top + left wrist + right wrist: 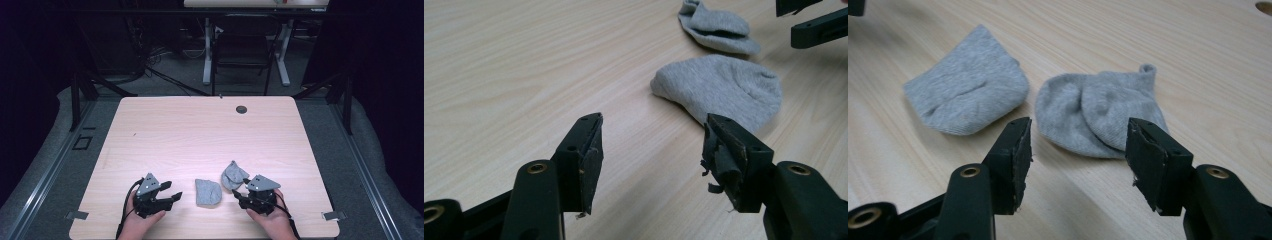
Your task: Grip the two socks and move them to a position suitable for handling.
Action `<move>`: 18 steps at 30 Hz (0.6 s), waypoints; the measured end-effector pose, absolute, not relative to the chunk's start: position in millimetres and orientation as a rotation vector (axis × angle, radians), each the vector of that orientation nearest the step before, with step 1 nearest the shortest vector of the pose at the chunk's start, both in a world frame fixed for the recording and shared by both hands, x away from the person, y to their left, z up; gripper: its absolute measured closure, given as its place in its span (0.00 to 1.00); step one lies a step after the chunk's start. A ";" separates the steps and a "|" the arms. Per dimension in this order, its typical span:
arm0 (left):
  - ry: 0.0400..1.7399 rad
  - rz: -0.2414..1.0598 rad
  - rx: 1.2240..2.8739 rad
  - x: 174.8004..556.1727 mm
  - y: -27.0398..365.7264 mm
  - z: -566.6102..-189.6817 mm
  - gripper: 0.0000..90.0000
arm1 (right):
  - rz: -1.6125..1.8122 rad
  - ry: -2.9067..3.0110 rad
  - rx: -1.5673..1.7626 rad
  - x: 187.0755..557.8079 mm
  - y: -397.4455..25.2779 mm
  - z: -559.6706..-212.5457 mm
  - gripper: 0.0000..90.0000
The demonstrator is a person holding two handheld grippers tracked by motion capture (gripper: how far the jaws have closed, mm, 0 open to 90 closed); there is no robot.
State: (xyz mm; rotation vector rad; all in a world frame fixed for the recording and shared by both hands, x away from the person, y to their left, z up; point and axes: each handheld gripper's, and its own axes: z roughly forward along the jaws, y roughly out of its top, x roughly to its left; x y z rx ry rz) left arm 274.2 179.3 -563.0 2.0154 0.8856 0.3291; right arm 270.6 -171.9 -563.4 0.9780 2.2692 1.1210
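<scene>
person's forearms (pixel 135 231) cut off at bottom edge. far sock (pixel 716 27) clipped by top edge. other tongs (pixel 811 22) partly out of picture.

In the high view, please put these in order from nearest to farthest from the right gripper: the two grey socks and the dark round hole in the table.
Measured from the right gripper:
1. Crumpled sock, just ahead of it, on the right.
2. Flat sock, beside it toward the table's middle.
3. Round hole, at the far edge.
</scene>
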 end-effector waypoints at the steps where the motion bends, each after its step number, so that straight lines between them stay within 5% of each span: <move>1: 0.886 0.329 2.015 274.2 179.3 -563.0 0.48 | 1.121 2.269 0.978 270.6 -171.9 -563.4 0.48; 18: 0.887 0.308 2.051 273.8 173.0 -563.8 0.60 | 1.120 2.300 1.022 271.6 -170.3 -562.5 0.62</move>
